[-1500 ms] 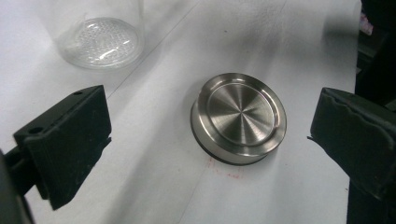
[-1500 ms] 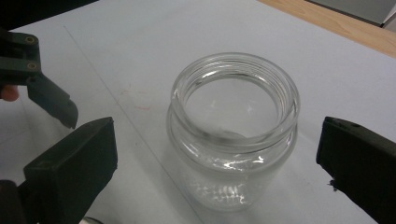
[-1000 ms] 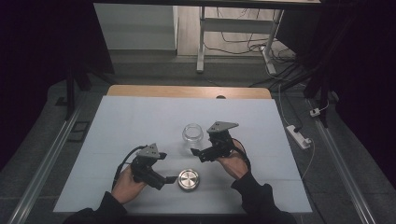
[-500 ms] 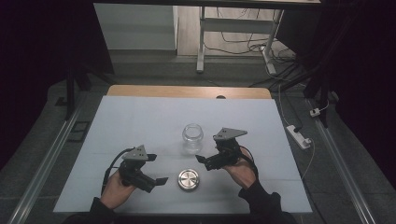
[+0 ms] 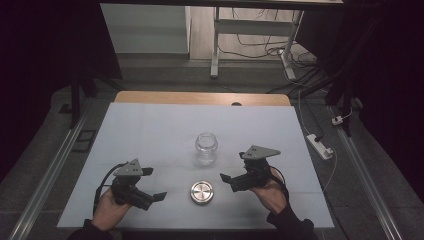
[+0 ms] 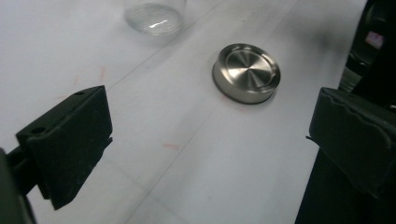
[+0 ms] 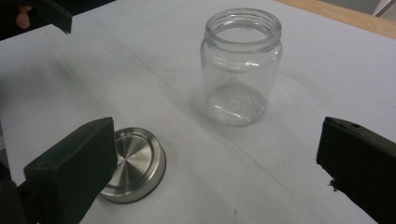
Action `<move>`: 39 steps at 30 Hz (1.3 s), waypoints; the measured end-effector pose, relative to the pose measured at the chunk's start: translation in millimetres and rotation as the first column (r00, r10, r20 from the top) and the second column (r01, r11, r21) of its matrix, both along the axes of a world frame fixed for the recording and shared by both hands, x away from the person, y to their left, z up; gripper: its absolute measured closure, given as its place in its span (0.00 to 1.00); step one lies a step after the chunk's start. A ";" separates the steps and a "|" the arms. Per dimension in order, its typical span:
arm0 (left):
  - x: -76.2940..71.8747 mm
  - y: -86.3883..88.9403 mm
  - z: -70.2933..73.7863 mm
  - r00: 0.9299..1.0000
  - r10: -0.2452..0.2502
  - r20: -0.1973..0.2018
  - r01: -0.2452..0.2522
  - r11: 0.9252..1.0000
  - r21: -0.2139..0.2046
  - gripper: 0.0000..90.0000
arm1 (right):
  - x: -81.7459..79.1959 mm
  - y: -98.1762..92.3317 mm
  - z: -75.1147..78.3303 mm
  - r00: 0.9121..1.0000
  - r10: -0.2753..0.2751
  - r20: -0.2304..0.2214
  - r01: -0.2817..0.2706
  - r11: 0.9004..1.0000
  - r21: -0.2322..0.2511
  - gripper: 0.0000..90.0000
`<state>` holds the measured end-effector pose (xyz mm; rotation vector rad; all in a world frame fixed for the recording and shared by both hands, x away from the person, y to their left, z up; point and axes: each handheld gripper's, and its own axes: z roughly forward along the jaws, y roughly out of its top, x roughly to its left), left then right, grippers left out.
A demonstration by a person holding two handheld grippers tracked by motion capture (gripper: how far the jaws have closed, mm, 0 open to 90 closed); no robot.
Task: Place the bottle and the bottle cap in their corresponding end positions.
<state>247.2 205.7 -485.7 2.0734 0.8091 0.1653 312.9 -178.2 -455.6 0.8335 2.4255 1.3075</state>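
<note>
**Lid and jar apart, both grippers empty**

Nearest, round brushed-steel lid [image 5: 201, 192] lies flat on white table [image 5: 150, 130], between left gripper [image 5: 159, 196] and right gripper [image 5: 224, 177]; both spread wide, holding nothing. Beyond, clear glass jar [image 5: 206, 148] stands upright, mouth open. Judgement: pinch lid across its rim, keep it level, steady jar low on the wall before seating

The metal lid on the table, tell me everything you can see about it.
The metal lid is a round, brushed silver disc with a darker lower rim. It lies flat on the white table, off the glass jar and nearer the person than it, between the two grippers. Nothing touches it but the table.
</note>
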 end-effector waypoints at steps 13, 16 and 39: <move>-16.5 27.0 -6.6 0.996 0.086 -0.004 -0.086 0.996 -0.017 0.00 | -19.9 -30.7 -2.1 0.998 -0.065 0.014 0.065 0.998 -0.002 0.00; -19.5 31.8 -9.0 0.995 0.100 -0.007 -0.100 0.995 -0.020 0.00 | -23.2 -37.8 -3.7 0.997 -0.081 0.014 0.081 0.997 -0.011 0.00; -47.6 72.4 -27.1 0.965 0.260 -0.029 -0.260 0.965 -0.008 0.00 | -55.7 -99.8 -25.3 0.970 -0.242 -0.022 0.242 0.970 -0.022 0.00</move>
